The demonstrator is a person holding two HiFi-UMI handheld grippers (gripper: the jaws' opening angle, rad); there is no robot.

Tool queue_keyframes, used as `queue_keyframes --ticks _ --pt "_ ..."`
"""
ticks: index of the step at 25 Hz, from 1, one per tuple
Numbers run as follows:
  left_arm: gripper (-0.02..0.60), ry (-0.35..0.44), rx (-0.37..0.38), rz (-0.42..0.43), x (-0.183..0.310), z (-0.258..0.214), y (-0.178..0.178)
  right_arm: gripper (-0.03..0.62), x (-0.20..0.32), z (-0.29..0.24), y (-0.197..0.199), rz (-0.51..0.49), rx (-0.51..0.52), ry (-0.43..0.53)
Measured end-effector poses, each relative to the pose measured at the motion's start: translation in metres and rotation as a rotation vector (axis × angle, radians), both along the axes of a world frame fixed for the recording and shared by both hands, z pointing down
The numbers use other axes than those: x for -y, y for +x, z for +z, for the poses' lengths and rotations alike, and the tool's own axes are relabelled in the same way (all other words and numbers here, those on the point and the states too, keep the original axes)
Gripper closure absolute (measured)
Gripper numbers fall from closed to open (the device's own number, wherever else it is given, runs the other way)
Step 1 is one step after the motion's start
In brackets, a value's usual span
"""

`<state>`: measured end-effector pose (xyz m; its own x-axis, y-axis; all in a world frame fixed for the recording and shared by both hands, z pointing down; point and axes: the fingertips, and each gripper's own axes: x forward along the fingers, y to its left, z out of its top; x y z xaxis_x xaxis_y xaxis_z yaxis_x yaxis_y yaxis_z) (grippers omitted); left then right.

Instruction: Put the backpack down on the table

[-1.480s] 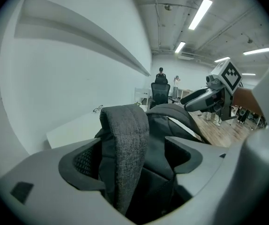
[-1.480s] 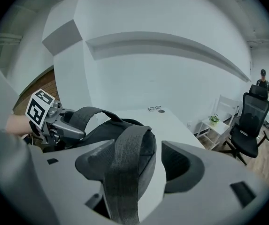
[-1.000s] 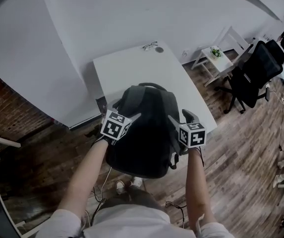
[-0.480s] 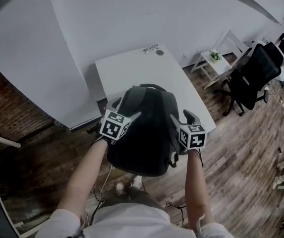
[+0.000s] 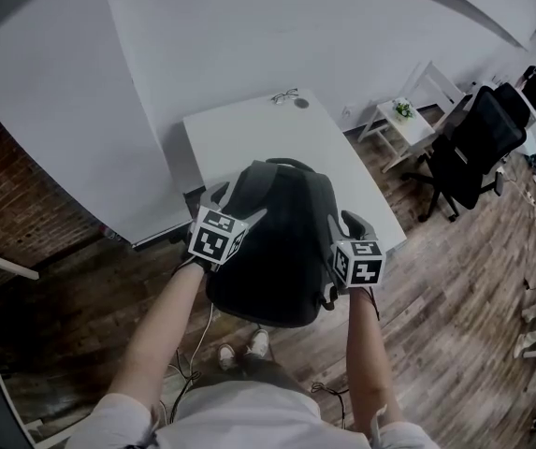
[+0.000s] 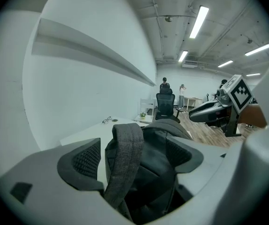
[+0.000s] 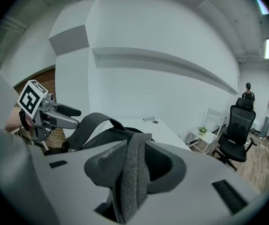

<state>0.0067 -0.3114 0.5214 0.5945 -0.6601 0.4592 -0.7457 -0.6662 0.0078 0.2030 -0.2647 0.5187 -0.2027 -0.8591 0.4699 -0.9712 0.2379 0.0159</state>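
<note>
A dark grey backpack (image 5: 277, 241) hangs between my two grippers over the near edge of the white table (image 5: 249, 129). My left gripper (image 5: 235, 202) is at its left shoulder. In the left gripper view that gripper (image 6: 134, 156) stands open, its pads wide apart, with a grey strap (image 6: 125, 149) draped loosely between them. My right gripper (image 5: 340, 223) is at the pack's right side. Its jaws have just been closing, and in the right gripper view they (image 7: 134, 168) pinch the other strap (image 7: 135, 182) between the pads.
Glasses (image 5: 283, 94) and a small round object (image 5: 302, 102) lie at the table's far end by the white wall. A black office chair (image 5: 473, 148) and a small white side table with a plant (image 5: 403, 110) stand to the right. Wooden floor lies below.
The right gripper's jaws have closed onto the strap. Both grippers and the backpack have shifted slightly up and toward the table.
</note>
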Motion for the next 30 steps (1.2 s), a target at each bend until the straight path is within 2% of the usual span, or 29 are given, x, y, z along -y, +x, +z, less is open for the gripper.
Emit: queue_keyframes --ticks 11,12,13,14,18,21,23,26,30 --pt "0.159 0.029 0.002 0.001 -0.028 -0.012 -0.009 0.522 -0.023 -0.005 -0.008 0.036 -0.006 0.008" --pt "0.182 0.035 0.006 -0.006 -0.031 -0.013 -0.011 0.523 -0.025 -0.005 -0.008 0.036 -0.005 0.008" --pt "0.233 0.042 0.010 -0.020 -0.033 -0.014 -0.013 0.525 -0.028 -0.006 -0.009 0.036 -0.005 0.009" --pt "0.313 0.049 0.011 -0.036 -0.035 -0.015 -0.014 0.526 -0.030 -0.006 -0.009 0.035 -0.004 0.010" --pt "0.381 0.062 0.002 -0.076 -0.040 -0.017 -0.022 0.530 -0.035 -0.009 -0.009 0.042 0.006 0.014" --pt "0.482 0.081 0.010 -0.128 -0.041 -0.016 -0.032 0.534 -0.037 -0.011 -0.009 0.042 0.005 0.016" --pt "0.529 0.094 0.031 -0.152 -0.039 -0.012 -0.038 0.537 -0.039 -0.011 -0.008 0.043 0.002 0.015" --pt "0.563 0.090 0.039 -0.168 -0.040 -0.005 -0.044 0.539 -0.040 -0.009 -0.009 0.046 0.002 0.014" --pt "0.563 0.075 0.017 -0.168 -0.043 -0.005 -0.040 0.543 -0.041 -0.011 -0.006 0.053 0.008 0.023"
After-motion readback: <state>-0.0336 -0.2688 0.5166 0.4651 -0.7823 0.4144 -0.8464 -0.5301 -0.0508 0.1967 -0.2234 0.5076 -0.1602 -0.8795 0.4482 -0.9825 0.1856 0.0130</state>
